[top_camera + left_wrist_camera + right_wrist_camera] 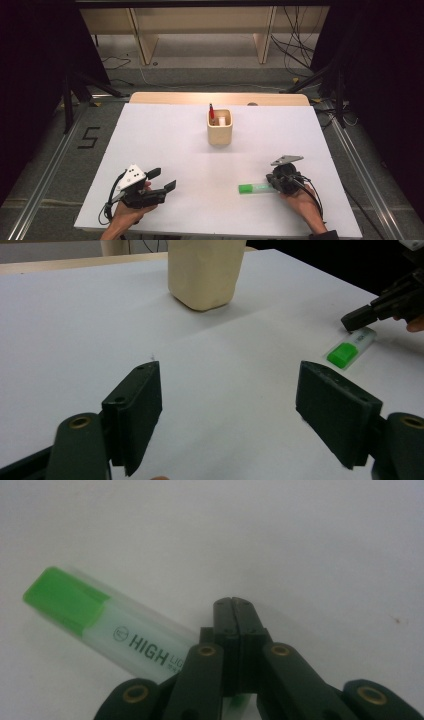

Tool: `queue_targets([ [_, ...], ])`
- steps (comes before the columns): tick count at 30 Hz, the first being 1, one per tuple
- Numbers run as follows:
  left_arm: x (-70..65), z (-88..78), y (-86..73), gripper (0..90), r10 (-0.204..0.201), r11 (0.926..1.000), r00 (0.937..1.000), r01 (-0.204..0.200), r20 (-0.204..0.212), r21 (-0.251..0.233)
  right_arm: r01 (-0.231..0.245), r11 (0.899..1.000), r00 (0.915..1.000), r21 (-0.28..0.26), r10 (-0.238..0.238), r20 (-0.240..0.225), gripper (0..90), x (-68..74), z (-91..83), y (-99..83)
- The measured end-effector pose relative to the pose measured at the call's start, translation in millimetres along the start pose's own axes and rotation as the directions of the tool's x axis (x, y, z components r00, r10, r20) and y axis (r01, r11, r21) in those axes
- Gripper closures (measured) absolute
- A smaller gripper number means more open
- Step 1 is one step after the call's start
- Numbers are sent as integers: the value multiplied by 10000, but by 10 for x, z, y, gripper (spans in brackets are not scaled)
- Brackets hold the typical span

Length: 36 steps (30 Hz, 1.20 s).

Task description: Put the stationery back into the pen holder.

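Green highlighter (257,188) flat on table (165,135), long axis left-right, cap toward centre. Right gripper (283,181) directly over its tail end — jaws pressed together, empty. Left gripper (162,184) wide, well apart. Right hand nearer.

green-capped highlighter (257,188), flat on table, capped

Highlighter (257,188) on table (165,135), right, before cup (220,128).
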<state>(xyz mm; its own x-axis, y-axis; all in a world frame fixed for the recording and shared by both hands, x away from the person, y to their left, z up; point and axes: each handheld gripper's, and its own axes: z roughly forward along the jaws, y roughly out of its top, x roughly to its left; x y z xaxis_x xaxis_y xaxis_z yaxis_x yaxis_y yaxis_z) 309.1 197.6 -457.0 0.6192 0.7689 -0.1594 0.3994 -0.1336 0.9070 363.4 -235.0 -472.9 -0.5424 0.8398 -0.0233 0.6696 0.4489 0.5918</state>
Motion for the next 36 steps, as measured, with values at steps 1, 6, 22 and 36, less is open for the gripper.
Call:
queue_targets([
  [1, 4, -1, 0, 258, -31, 10000, 10000, 31, 4, -4, 27, 10000, 10000, 20, -27, -1, 900, 14, -18, -19],
  [6, 13, 0, -1, 258, -8, 10000, 10000, 9, -15, 31, 102, 9999, 9999, 74, -102, -96, 900, 56, -79, -99],
  [22, 24, -16, 2, 258, 9, 10000, 10000, -9, -3, -58, 124, 9994, 9988, 333, -108, -478, 900, 158, -195, -252],
  [36, 6, -26, 9, 259, 14, 9999, 10000, -13, 75, -119, 461, 9977, 9978, 490, -436, -505, 900, 281, -255, -321],
])
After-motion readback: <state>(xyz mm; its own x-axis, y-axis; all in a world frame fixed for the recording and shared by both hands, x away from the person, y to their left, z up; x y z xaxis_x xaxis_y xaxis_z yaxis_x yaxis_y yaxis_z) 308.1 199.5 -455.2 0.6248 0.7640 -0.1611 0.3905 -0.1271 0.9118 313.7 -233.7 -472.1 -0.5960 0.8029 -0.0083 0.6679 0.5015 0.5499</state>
